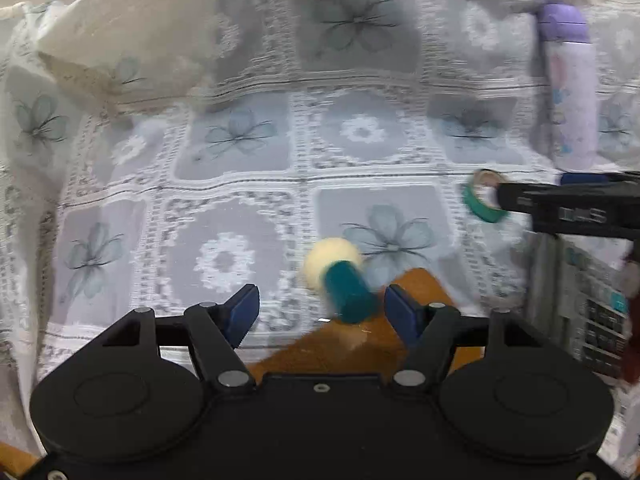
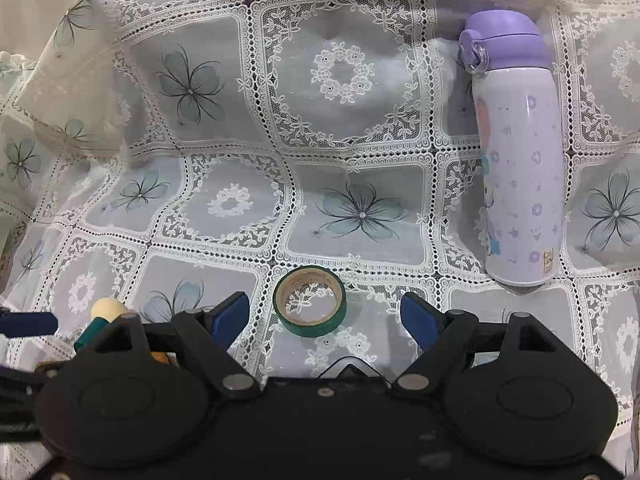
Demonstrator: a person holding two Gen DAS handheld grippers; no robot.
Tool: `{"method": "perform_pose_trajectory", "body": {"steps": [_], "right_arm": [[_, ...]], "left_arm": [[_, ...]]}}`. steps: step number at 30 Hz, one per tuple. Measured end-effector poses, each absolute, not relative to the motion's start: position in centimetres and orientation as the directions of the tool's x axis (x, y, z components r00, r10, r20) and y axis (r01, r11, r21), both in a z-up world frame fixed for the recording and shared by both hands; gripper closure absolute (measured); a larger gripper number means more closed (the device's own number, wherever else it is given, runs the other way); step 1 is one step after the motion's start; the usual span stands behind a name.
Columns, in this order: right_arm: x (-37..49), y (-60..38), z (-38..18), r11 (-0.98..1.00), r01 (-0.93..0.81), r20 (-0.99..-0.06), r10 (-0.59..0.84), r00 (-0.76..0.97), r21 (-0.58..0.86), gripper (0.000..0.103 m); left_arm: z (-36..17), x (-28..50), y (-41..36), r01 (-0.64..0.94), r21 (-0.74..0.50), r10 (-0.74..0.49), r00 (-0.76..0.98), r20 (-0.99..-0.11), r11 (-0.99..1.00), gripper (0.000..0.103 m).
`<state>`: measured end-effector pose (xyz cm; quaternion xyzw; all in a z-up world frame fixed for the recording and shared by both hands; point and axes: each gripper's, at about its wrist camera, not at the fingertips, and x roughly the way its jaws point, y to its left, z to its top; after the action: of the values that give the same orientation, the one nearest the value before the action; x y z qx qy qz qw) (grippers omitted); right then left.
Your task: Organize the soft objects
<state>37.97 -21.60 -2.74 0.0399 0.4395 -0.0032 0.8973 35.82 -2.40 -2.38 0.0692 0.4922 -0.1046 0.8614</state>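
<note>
Lace covers the bench, a white cloth point(image 1: 240, 184) printed with grey-blue flowers, and I place everything relative to the roll of green tape point(image 1: 482, 200) lying on it. From the left wrist view, the left tongs point(image 1: 322, 308) stand spread, their blue pads apart, and a small piece with a cream foam-like ball on a teal handle point(image 1: 340, 280) sits between them, blurred, nearer the right-hand pad; I cannot tell whether that pad touches it, but nothing is pinching it. It lies below and left of the tape, partly over a patch of bare brown wood point(image 1: 348, 344) at the cloth's edge. Far above the tape and to its right a purple bottle point(image 1: 570, 92) lies on the cloth, and the right tongs come in from the right, touching or just over the tape. From the right wrist view, the right tongs point(image 2: 324, 316) are spread wide with the tape point(image 2: 310, 300) framed between the pads, not gripped. The ball-and-handle piece point(image 2: 102, 314) shows well left of the tape, and the bottle point(image 2: 516, 160) up and right of it. My reading is that the foam piece has been set down or is about to be taken, the tape awaits pickup, and no gathering place is visible, so most sorting appears left to do.
</note>
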Motion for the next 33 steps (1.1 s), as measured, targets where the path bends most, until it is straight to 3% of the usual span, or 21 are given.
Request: {"method": "perform_pose_trajectory", "body": {"steps": [11, 17, 21, 33], "right_arm": [[38.0, -21.6, -2.7, 0.996, 0.053, -0.788, 0.028, 0.615, 0.076, 0.021], [38.0, -21.4, -2.6, 0.996, 0.049, -0.787, 0.027, 0.616, 0.072, 0.021], [38.1, -21.4, -2.7, 0.996, 0.054, -0.789, 0.026, 0.614, 0.076, 0.021], [37.6, -21.8, -2.6, 0.995, 0.057, -0.781, 0.024, 0.624, 0.076, 0.021]], "left_arm": [[-2.1, 37.7, 3.2, 0.028, 0.098, 0.068, 0.533, -0.843, 0.995, 0.038], [-1.4, 37.2, 3.8, -0.042, -0.080, -0.049, 0.490, -0.870, 0.996, 0.037], [-1.6, 37.6, 3.0, -0.108, -0.208, -0.136, 0.464, -0.876, 0.972, 0.026], [-3.5, 38.3, 0.1, -0.211, -0.220, -0.101, 0.463, -0.881, 0.952, 0.027]]}}
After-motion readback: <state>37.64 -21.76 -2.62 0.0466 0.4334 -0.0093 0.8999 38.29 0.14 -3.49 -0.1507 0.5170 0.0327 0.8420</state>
